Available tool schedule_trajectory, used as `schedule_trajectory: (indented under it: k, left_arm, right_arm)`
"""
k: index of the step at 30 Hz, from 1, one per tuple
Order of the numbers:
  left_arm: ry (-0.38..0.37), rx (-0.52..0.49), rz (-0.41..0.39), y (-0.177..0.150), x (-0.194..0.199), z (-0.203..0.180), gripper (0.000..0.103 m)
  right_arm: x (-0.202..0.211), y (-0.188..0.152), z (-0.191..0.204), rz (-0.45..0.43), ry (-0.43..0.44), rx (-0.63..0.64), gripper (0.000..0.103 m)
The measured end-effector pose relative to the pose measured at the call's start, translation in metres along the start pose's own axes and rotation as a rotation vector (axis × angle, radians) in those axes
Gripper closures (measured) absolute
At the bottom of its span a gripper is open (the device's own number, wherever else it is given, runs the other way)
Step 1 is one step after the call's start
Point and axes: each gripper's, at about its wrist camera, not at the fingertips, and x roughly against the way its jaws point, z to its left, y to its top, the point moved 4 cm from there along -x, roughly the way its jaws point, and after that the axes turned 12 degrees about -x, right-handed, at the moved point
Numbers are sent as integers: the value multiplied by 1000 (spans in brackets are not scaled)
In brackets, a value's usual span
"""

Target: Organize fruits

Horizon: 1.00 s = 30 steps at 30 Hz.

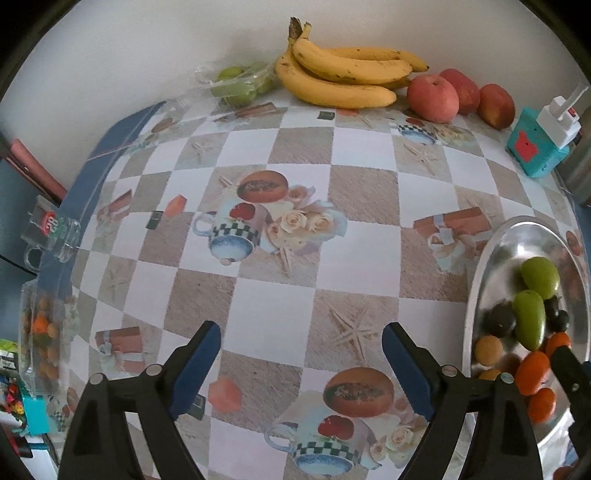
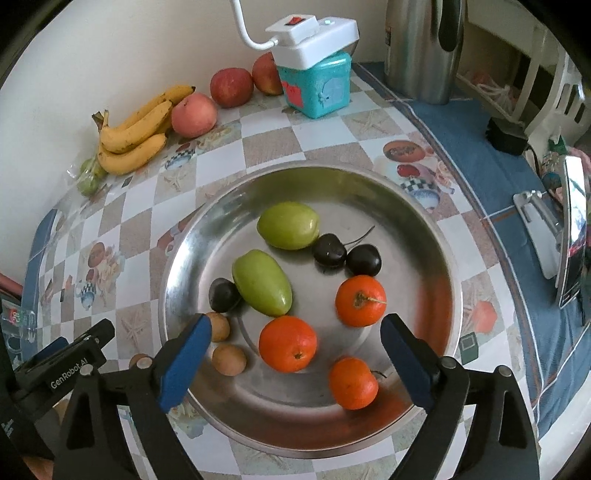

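A round steel plate [image 2: 424,229] holds two green fruits [image 2: 261,281], three small oranges [image 2: 287,343], dark cherries [image 2: 329,253] and small brown fruits [image 2: 229,359]. My right gripper [image 2: 293,330] is open and empty, hovering over the plate's near side. The plate also shows in the left wrist view [image 1: 491,251] at the right. My left gripper [image 1: 301,334] is open and empty over the tablecloth, left of the plate. A banana bunch [image 1: 343,74], three red apples [image 1: 433,98] and a bag of green fruits [image 1: 236,83] lie along the far wall.
A teal box [image 2: 317,86] with a white power strip [image 2: 314,35] on it and a steel kettle [image 2: 421,48] stand at the back. A clear container of small orange fruits [image 1: 40,332] and a glass mug [image 1: 51,229] sit at the table's left edge.
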Motion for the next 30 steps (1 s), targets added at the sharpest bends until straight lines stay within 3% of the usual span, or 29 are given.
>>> schedule_trajectory:
  k: [11, 16, 21, 30]
  left_arm:
    - [153, -46, -26, -1, -10, 5, 12]
    - [154, -11, -25, -6, -10, 13, 12]
    - [241, -49, -39, -13, -6, 14, 12]
    - [267, -18, -54, -27, 1, 26, 12]
  right_arm:
    - [5, 4, 8, -68, 26, 7, 10]
    - [7, 2, 19, -82, 65, 34, 10]
    - [6, -3, 25, -101, 67, 61, 10]
    - [6, -21, 24, -94, 93, 63, 10]
